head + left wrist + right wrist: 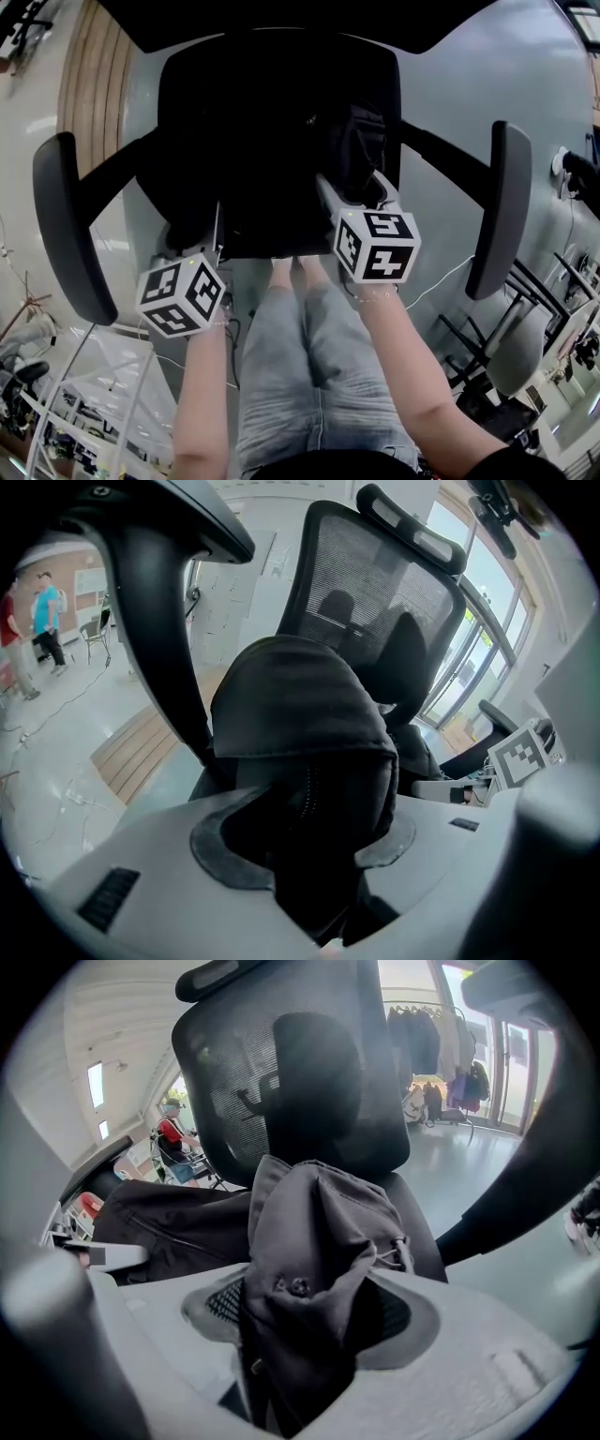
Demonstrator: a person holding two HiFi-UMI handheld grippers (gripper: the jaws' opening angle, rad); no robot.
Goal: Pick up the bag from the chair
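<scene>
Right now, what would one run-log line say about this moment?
left gripper: shut on bag | right gripper: shut on bag | bag: dark, bunched over chair seat | lift: cannot tell

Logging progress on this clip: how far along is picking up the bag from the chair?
Done: both grasps. The left tongs are shut on the black bag, and the right tongs pinch a bunched fold of it. In hand: the bag is held from both sides. Left: the lift itself. In the head view the bag seems to rest on the seat of the chair.
</scene>
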